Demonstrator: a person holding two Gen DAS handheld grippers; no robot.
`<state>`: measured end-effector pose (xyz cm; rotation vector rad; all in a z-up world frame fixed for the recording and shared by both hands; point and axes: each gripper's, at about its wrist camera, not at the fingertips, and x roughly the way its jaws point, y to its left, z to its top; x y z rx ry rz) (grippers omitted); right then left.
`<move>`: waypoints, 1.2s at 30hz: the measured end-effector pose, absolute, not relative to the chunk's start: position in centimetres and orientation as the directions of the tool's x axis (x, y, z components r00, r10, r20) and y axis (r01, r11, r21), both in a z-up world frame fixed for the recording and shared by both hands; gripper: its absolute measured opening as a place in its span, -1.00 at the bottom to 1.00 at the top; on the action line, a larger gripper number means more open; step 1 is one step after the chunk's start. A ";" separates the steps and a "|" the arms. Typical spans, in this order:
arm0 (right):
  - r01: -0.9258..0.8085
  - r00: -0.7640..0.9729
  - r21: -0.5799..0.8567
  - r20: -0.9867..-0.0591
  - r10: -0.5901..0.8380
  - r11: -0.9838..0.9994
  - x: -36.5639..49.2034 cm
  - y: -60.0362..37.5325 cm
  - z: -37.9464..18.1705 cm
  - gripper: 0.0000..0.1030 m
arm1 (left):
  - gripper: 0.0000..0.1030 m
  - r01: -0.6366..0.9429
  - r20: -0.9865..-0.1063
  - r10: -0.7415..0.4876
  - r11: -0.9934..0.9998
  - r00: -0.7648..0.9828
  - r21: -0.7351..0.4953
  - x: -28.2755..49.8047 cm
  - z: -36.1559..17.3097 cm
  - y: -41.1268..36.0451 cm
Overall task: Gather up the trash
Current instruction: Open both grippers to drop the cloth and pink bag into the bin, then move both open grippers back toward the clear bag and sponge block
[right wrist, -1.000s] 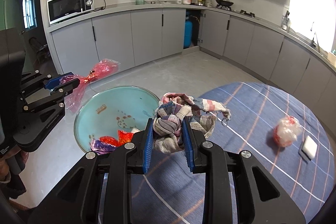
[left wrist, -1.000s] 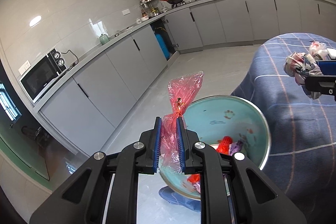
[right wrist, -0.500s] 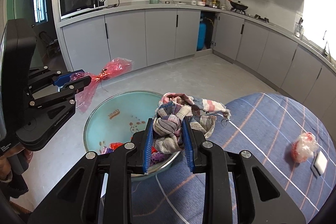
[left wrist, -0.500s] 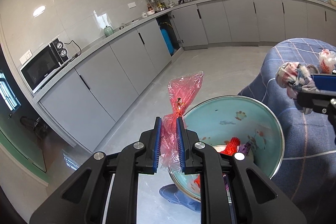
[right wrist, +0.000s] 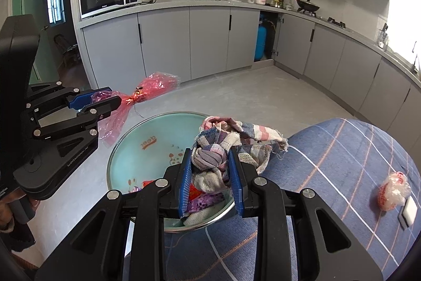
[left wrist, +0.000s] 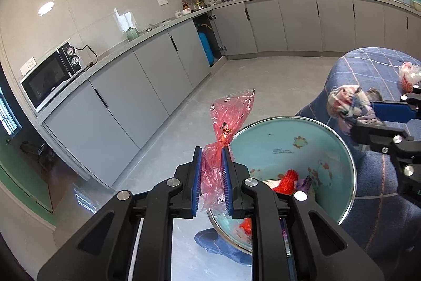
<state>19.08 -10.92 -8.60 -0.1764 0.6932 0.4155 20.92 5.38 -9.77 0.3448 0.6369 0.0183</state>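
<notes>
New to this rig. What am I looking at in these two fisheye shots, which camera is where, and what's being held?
No robot: a person carries two handheld grippers, each with a camera looking along its fingers. In the left view, the left gripper is shut on a red cellophane wrapper. In the right view, the right gripper is shut on a bundled checked rag. Both hang near a teal basin that already holds scraps, at the edge of a blue-clothed table. A small crumpled bag lies on the cloth.

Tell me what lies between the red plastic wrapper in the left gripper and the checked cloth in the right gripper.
In the right wrist view, the open turquoise bowl lies between the red plastic wrapper and the checked cloth, lower than both, with other trash already at its bottom.
</notes>
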 end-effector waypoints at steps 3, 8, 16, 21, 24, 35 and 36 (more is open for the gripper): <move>-0.431 0.696 -0.036 -0.650 0.307 0.901 19.2 -10.7 -9.0 -0.37 | -0.66 0.090 -0.580 0.121 0.943 0.806 0.321 20.8 -9.9 5.3; -0.424 0.699 -0.042 -0.650 0.297 0.905 19.4 -11.1 -9.6 -0.16 | -0.13 0.091 -0.576 0.120 0.942 0.808 0.323 20.7 -10.1 5.1; -0.376 0.718 -0.025 -0.640 0.274 0.926 18.9 -13.1 -9.3 0.09 | 0.00 0.095 -0.574 0.113 0.943 0.811 0.320 20.6 -10.0 5.0; -0.330 0.722 -0.011 -0.647 0.245 0.944 17.8 -15.8 -9.2 0.13 | 0.21 0.103 -0.567 0.102 0.942 0.817 0.319 20.2 -9.9 4.1; -0.280 0.736 -0.025 -0.647 0.198 0.960 16.8 -18.2 -9.0 0.14 | 0.21 0.134 -0.570 0.079 0.937 0.818 0.322 20.1 -10.0 2.4; 0.039 0.762 -0.014 -0.646 -0.039 0.999 12.8 -31.4 -9.4 0.27 | 0.46 0.350 -0.531 -0.125 0.870 0.838 0.347 19.6 -8.6 -10.5; 0.080 0.758 -0.009 -0.649 -0.067 0.997 12.3 -33.0 -9.6 0.27 | 0.46 0.373 -0.530 -0.147 0.860 0.835 0.349 19.6 -8.4 -12.1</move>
